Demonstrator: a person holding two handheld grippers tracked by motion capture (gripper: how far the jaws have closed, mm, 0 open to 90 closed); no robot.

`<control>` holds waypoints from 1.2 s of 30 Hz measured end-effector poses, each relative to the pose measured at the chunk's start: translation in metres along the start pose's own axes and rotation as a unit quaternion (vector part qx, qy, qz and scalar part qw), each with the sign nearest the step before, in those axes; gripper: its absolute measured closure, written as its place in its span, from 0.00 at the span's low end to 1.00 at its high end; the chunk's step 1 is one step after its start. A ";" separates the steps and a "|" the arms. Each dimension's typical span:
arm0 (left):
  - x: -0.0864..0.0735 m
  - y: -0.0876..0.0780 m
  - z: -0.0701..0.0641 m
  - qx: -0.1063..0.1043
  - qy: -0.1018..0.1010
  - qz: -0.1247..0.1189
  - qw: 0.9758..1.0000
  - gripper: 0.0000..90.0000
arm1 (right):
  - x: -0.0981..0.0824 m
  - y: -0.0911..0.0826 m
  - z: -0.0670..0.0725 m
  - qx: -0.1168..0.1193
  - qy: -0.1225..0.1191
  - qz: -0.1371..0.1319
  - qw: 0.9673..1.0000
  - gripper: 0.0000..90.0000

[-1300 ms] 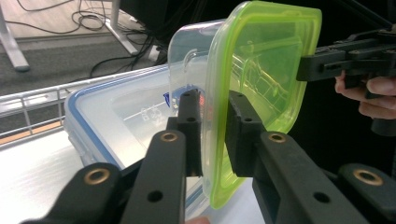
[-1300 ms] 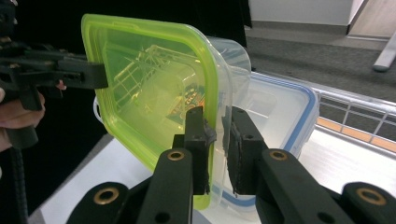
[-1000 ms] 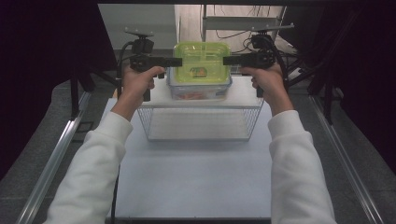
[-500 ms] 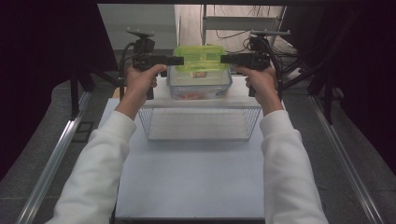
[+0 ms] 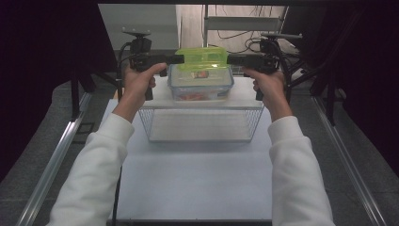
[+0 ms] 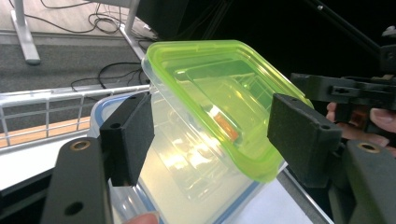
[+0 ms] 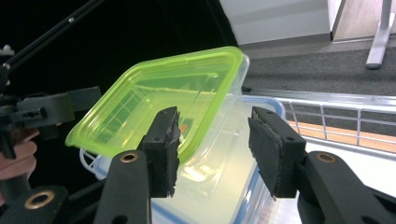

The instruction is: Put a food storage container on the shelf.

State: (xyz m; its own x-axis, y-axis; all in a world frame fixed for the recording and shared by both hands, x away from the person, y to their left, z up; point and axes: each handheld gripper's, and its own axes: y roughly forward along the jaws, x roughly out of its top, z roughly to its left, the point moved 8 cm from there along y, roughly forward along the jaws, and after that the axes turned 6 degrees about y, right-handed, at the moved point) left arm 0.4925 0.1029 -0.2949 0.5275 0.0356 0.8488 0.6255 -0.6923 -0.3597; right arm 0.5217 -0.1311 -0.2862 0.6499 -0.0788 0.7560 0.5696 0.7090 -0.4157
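now our left tongs (image 5: 175,59) and right tongs (image 5: 231,60) have just been opening, both wide, pads off the green-lidded box (image 5: 201,60) between them, which sits tilted on the blue-rimmed box (image 5: 201,84) on the rack (image 5: 202,123) on the worktop (image 5: 197,183).

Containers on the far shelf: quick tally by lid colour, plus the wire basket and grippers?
Green-lidded container: 1, on top
Blue-rimmed container: 1, underneath
Wire basket: 1
Grippers: 2, left gripper, right gripper, both open beside the green-lidded container after just opening
Total: 5
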 end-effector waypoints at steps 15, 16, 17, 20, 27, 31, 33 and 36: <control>-0.003 -0.018 -0.005 0.014 0.019 -0.004 1.000 0.34 | 0.001 -0.009 -0.001 -0.049 -0.029 -0.019 0.998 0.95; -0.003 -0.019 -0.005 0.013 0.021 -0.004 1.000 0.34 | 0.001 -0.007 -0.002 -0.057 -0.033 -0.018 0.998 0.97; -0.003 -0.019 -0.005 0.013 0.023 -0.003 1.000 0.34 | -0.001 -0.005 -0.003 -0.063 -0.039 -0.014 0.997 0.98; -0.003 -0.020 -0.005 0.014 0.023 -0.003 1.000 0.33 | -0.004 0.000 -0.002 -0.066 -0.049 -0.008 0.997 0.99; -0.006 -0.023 0.000 0.020 0.023 0.000 1.000 0.33 | -0.010 -0.002 0.006 -0.062 -0.070 0.003 0.996 0.99; -0.008 -0.025 0.000 0.024 0.024 0.001 0.999 0.33 | -0.013 -0.006 0.007 -0.061 -0.072 0.006 0.995 0.99; -0.008 -0.027 0.000 0.024 0.026 0.000 0.999 0.33 | -0.014 -0.007 0.007 -0.059 -0.074 0.004 0.995 0.99; -0.010 -0.032 -0.001 0.027 0.029 0.001 0.999 0.33 | -0.016 -0.009 0.007 -0.061 -0.073 0.002 0.995 0.99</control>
State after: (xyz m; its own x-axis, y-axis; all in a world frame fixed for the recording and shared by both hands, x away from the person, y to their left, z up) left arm 0.4670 0.1240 -0.2914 0.4947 -0.0087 0.8690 0.6560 -0.6521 -0.3800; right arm 0.5025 -0.1318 -0.2911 0.5776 0.0330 0.8156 0.6297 0.6179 -0.4709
